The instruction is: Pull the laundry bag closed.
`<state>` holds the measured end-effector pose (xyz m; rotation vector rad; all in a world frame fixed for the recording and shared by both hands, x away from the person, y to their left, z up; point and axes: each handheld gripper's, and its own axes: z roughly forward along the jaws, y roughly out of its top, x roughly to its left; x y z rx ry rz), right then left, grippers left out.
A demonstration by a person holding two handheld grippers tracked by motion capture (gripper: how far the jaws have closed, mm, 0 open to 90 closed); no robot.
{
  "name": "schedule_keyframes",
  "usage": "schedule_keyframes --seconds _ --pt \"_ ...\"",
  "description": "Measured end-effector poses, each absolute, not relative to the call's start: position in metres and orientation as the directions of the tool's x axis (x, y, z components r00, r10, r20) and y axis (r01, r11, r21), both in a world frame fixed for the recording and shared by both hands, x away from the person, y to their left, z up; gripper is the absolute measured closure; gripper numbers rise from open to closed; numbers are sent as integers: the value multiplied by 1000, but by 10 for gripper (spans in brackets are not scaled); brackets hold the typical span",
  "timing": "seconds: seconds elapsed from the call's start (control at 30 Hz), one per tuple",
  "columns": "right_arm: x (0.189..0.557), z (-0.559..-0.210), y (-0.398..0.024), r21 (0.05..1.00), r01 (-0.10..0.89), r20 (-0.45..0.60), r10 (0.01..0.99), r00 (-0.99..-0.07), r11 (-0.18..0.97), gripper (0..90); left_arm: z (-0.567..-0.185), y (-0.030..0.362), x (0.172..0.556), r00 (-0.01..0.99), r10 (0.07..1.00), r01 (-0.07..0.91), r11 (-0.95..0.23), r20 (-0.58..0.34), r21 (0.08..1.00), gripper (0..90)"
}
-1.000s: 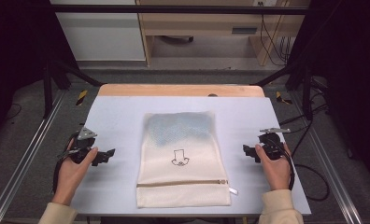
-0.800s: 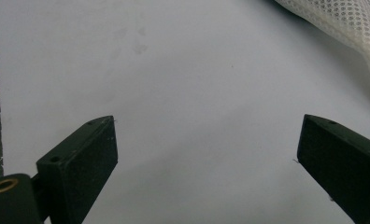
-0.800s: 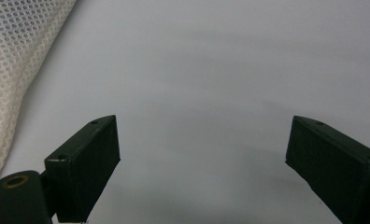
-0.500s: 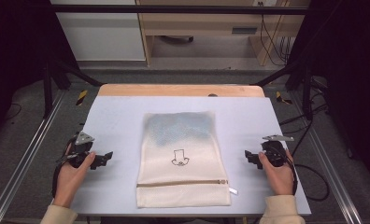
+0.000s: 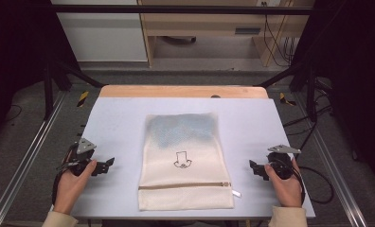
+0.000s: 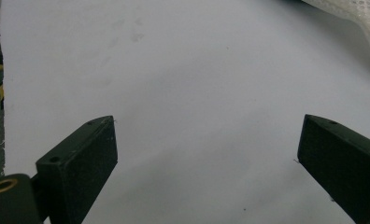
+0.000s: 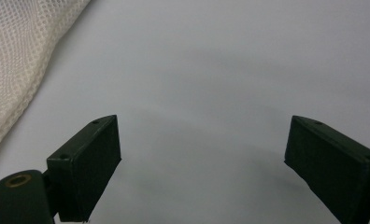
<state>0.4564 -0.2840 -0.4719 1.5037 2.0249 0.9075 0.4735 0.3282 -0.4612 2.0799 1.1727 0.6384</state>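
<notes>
A cream mesh laundry bag (image 5: 183, 161) lies flat in the middle of the table, zipper near the front, with something bluish inside its far half and a small drawing on it. My left gripper (image 5: 109, 163) rests low at the table's left front, held in a hand, pointing toward the bag and open. Its jaws stand wide apart over bare table (image 6: 202, 93), with the bag's edge (image 6: 360, 18) at the upper right. My right gripper (image 5: 252, 166) sits at the right front, open, pointing at the bag. The bag's mesh (image 7: 19, 60) shows at its upper left.
The pale grey table top (image 5: 114, 118) has a wooden strip (image 5: 181, 91) along its far edge. Metal rails (image 5: 29, 156) run down both sides. Cables (image 5: 318, 175) trail off the right edge. A cabinet and desk stand beyond.
Both hands have drawn back toward the front edge and outward, lowering the grippers to the table. The bag has not moved.
</notes>
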Motion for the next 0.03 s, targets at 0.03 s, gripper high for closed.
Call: schedule_keyframes --seconds 0.03 --pt "456 -471 -283 739 647 20 953 -302 189 110 -461 328 474 479 873 547 -380 93 746 49"
